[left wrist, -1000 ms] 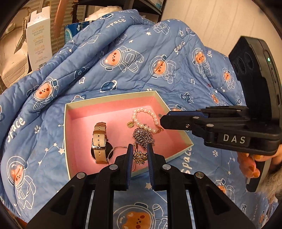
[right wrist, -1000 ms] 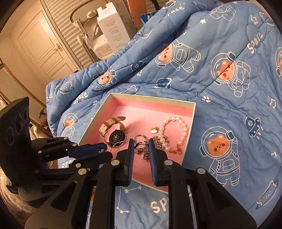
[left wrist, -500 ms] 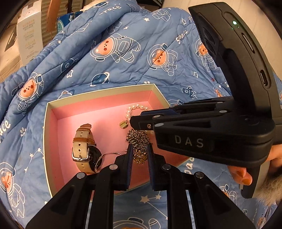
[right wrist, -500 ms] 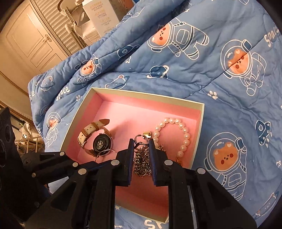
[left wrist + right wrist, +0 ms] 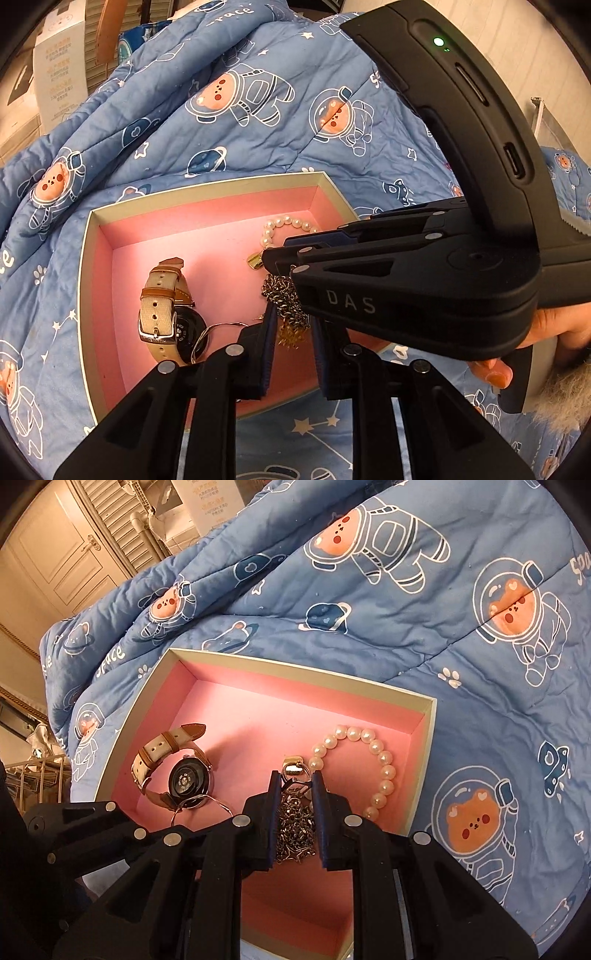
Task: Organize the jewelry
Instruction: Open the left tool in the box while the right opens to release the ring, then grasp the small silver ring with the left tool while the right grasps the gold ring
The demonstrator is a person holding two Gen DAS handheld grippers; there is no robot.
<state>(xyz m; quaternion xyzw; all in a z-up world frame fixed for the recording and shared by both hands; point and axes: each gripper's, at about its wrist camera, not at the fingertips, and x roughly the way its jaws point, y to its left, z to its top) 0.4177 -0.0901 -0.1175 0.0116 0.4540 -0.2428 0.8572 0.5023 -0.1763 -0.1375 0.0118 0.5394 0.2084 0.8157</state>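
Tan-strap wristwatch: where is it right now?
The tan-strap wristwatch lies on the left side of the pink-lined open box, left of the tangled metal chain and the white pearl bracelet, in both wrist views.

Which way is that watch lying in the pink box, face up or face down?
Face down. The watch lies in the box with its dark case back and sensor marks upward, and its beige strap looped to the side.

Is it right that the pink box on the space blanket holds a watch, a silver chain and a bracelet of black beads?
Not quite. The bracelet is of white pearls, not black beads, as the right wrist view shows plainly. The rest holds: the pink box lies on the space blanket and holds a watch and a silver chain.
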